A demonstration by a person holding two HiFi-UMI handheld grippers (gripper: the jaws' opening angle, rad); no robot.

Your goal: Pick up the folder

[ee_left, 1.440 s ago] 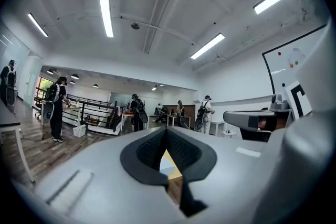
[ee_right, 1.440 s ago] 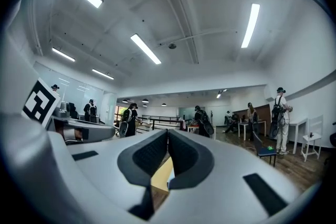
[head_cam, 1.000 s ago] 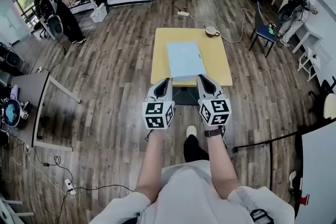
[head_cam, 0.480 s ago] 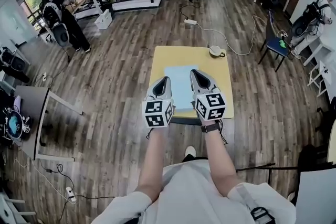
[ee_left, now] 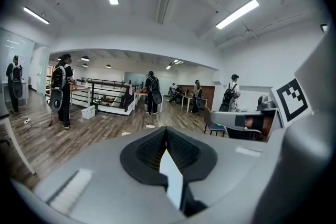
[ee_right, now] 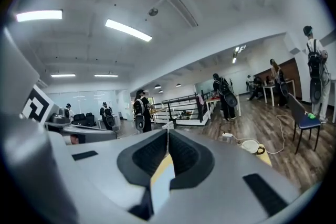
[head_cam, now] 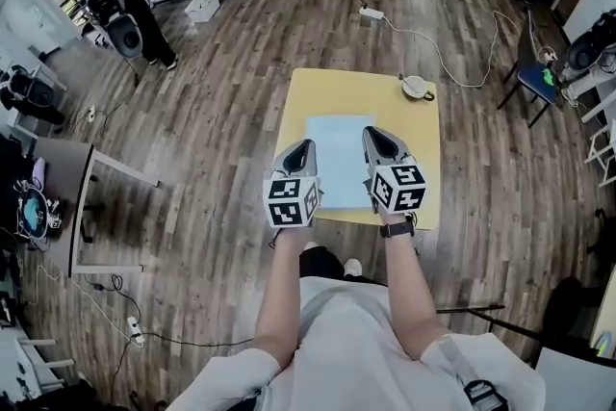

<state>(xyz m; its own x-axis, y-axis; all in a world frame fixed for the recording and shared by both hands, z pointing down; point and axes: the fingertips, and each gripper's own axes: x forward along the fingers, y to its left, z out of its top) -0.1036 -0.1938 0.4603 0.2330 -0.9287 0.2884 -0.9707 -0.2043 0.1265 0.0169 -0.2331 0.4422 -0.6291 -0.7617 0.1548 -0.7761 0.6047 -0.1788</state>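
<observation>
Yellow table [head_cam: 428,159] held the pale-blue folder [head_cam: 339,144] flat mid-top, with left gripper [head_cam: 299,151] and right gripper [head_cam: 376,140] flanking its near end, both clenched on nothing; going in closed would probably just shove it.

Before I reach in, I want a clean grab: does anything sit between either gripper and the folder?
Nothing visible does. The folder lies bare on the table, flanked by the left gripper and right gripper; the cup sits apart at the far right corner.
</observation>
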